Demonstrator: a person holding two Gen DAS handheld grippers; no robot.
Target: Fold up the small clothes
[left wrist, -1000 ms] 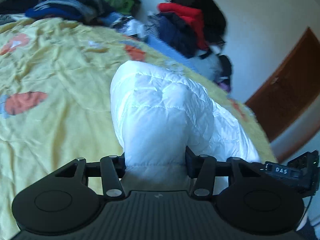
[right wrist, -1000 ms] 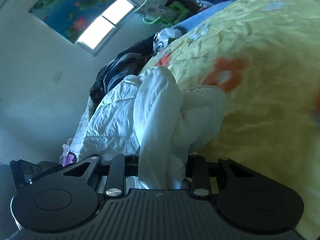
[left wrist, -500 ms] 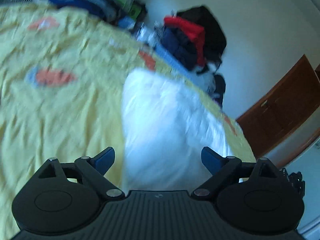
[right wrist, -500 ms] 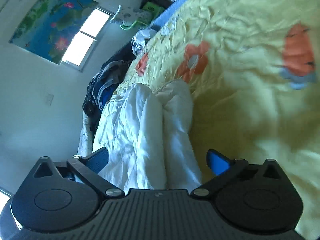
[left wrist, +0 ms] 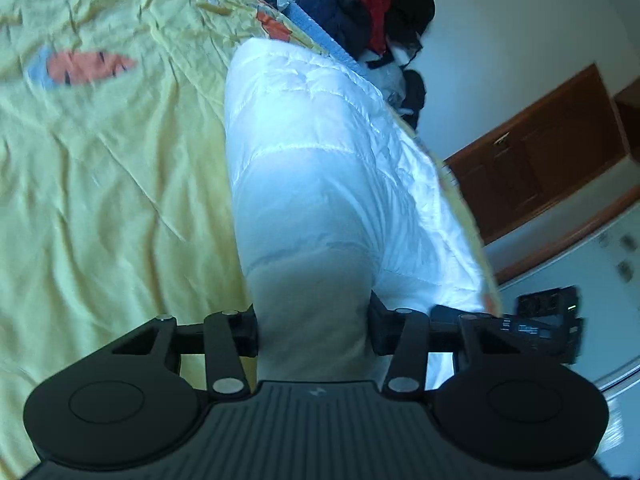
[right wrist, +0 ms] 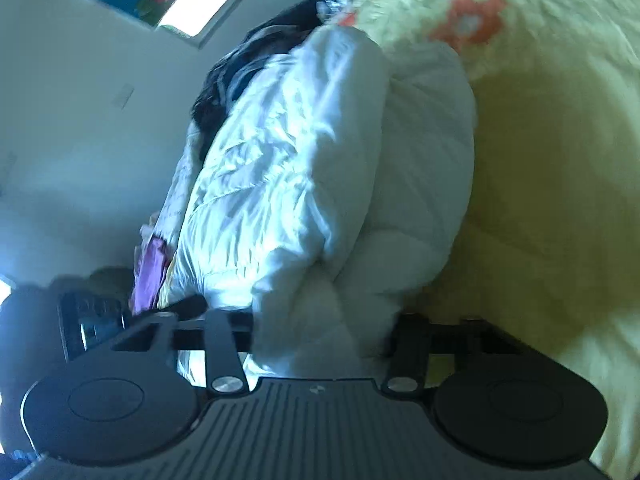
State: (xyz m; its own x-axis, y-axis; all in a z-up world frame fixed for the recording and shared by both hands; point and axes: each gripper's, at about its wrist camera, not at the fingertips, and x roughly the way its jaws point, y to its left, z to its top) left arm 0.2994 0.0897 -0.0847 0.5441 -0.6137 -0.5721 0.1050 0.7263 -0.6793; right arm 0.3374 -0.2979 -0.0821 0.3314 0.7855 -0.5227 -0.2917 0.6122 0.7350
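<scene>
While closing, left gripper (left wrist: 312, 332) apparently pinches white jacket (left wrist: 320, 152).

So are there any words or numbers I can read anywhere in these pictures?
No text can be read for sure.
Other gripper, left wrist view: a small pale label, too small and blurred to read.
Gripper body: a tiny lightning-like mark, no letters.
White puffy jacket and yellow bedspread: no writing, only orange flower shapes.
</scene>
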